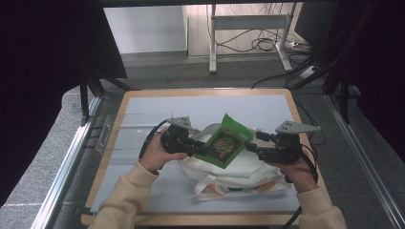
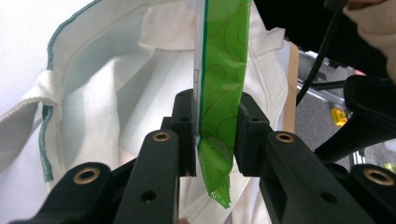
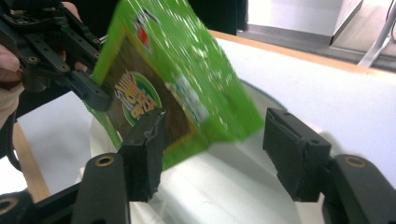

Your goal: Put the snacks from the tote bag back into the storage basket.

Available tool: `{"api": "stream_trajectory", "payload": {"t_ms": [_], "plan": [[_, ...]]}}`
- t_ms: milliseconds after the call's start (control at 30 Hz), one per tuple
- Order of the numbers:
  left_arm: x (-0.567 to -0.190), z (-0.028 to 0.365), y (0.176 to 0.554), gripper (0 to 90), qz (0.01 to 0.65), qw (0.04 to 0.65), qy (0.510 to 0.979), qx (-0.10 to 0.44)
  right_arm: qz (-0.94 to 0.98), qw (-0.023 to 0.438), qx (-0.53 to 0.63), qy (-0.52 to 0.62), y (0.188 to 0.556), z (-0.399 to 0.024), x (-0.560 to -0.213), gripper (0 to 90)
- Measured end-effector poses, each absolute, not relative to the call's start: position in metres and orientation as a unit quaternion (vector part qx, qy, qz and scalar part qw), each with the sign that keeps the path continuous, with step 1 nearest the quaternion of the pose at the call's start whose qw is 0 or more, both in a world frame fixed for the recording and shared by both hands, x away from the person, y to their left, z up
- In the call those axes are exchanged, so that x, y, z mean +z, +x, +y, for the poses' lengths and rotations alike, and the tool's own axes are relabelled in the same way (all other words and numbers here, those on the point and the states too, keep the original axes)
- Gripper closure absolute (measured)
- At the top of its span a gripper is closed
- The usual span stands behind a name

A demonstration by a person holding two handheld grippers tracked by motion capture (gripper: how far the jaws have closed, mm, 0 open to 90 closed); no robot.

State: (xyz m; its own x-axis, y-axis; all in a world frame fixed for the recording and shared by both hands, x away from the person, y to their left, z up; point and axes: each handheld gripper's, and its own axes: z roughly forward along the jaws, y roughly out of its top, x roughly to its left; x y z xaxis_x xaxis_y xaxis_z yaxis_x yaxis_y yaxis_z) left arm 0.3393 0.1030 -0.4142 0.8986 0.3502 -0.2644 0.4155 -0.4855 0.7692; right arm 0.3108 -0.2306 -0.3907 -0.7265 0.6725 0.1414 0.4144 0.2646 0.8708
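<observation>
Clamped between left gripper (image 2: pixel 217 135) pads: green snack packet (image 2: pixel 222 70), edge-on, above white cloth bag (image 1: pixel 229 179). Released beside packet's far corner: right gripper (image 3: pixel 215 154), jaws apart.

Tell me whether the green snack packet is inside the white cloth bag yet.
Out. The green snack packet is clamped in the left gripper, above the white cloth bag.
</observation>
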Motion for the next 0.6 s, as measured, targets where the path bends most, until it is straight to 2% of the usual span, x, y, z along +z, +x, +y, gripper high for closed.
{"api": "stream_trajectory", "payload": {"t_ms": [233,600], "plan": [[-0.419,0.107,0.333,73.5,0.228,0.471,0.852,-0.024,0.775,0.114,0.505,0.362,0.306,-0.231,-0.409,34.2],[-0.43,0.111,0.32,73.5,0.238,0.478,0.846,0.005,0.772,0.091,0.502,0.379,0.304,-0.226,-0.431,33.0]]}}
